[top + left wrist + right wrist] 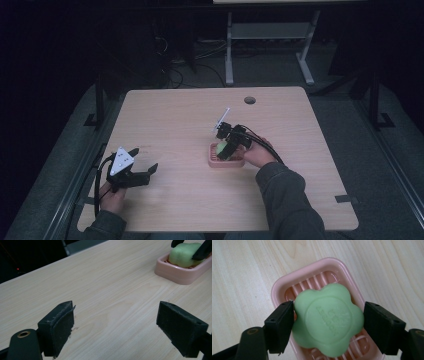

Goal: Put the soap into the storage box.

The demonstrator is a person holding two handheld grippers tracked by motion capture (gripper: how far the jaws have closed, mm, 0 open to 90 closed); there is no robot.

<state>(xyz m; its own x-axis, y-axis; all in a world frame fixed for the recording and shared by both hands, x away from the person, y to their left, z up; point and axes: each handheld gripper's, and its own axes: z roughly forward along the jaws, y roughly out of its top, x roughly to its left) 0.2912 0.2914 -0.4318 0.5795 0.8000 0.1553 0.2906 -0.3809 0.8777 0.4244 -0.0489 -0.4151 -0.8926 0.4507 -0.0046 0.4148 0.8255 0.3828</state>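
A green flower-shaped soap (327,315) lies over a pink ribbed soap dish (312,272) just right of the table's middle. My right gripper (328,323) is shut on the soap, one black jaw pressed to each side. The high view shows the same soap (220,149), dish (227,162) and right gripper (223,150). Whether the soap rests on the ribs or hangs just above them I cannot tell. My left gripper (144,159) is open above bare wood at the front left. In the left gripper view its jaws (116,322) stand wide apart, with the dish (180,273) and soap (183,255) far off at top right.
The wooden table (175,120) has a round cable hole (249,100) near its far edge. Beyond it, a grey desk frame (270,31) and cables stand on the dark floor. Bare wood lies between the two grippers.
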